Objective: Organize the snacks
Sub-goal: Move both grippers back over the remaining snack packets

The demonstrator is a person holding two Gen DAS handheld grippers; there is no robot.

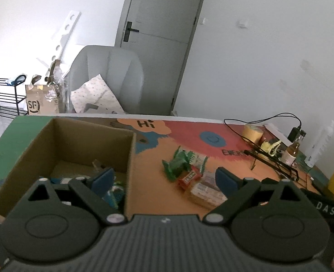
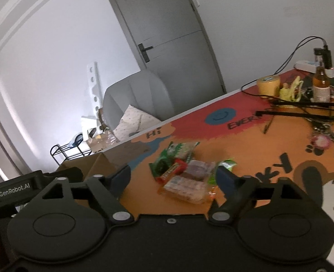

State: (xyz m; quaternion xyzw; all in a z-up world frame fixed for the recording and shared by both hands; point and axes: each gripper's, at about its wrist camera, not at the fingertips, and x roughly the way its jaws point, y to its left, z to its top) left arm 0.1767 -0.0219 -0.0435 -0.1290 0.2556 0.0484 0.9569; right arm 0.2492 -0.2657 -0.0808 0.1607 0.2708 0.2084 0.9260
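Snack pile (image 2: 185, 176) on bench (image 2: 269, 149), just ahead of right hand-held gripper (image 2: 173, 179), between its spread, empty fingers — right nearer. Left hand-held gripper (image 1: 164, 181) also spread, empty, straddling right wall of cardboard box (image 1: 130, 158); pile lies ahead-right of it. Clear cracker pack (image 2: 185, 188) nearest, long axis crosswise. Crinkly green wrappers (image 2: 178, 151), red bar (image 2: 173, 170) — thin, slippery film. Box: matte corrugated, few snacks inside.

A lived-in home room; grey armchair (image 1: 108, 77), shoe rack (image 1: 3, 96), interior door (image 1: 160, 22).
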